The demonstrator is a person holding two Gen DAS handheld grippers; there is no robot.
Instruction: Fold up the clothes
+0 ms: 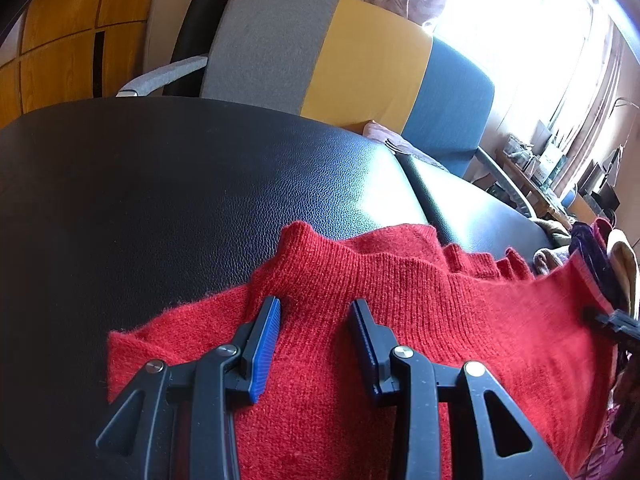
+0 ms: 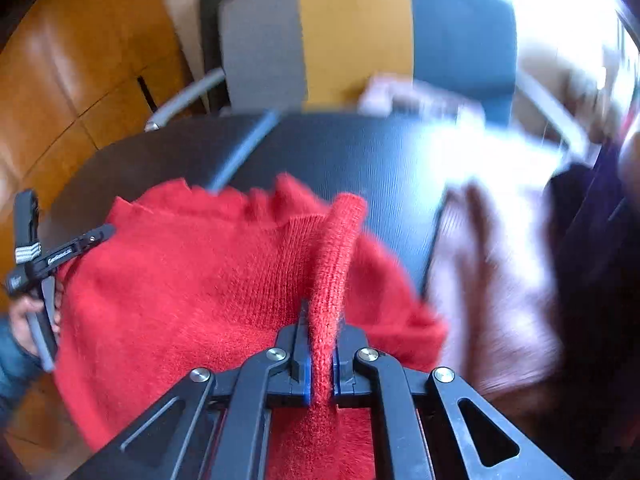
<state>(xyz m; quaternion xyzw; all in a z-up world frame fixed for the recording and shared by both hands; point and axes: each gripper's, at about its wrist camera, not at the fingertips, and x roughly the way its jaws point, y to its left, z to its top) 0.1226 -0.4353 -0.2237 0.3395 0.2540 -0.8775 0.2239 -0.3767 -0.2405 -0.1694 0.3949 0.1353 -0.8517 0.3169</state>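
Your sweater point(image 1: 400, 320) is fuzzy red rib knit, matt. The table top point(image 1: 160, 200) is black pebbled leatherette, semi-gloss, glare on it. Your left gripper point(image 1: 316, 312) and right gripper point(image 2: 320, 344) are matt black plastic with blue ribbed pads point(image 1: 266, 344) and shiny metal pins. The cabinet point(image 1: 60, 40) is glossy orange wood. The chair back point(image 1: 340, 52) is matt woven cloth.

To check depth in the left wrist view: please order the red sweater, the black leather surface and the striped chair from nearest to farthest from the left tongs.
1. Red sweater: directly under the open left tongs.
2. Black leather surface: beyond the sweater, ahead and left.
3. Striped chair: behind the surface, at the top.
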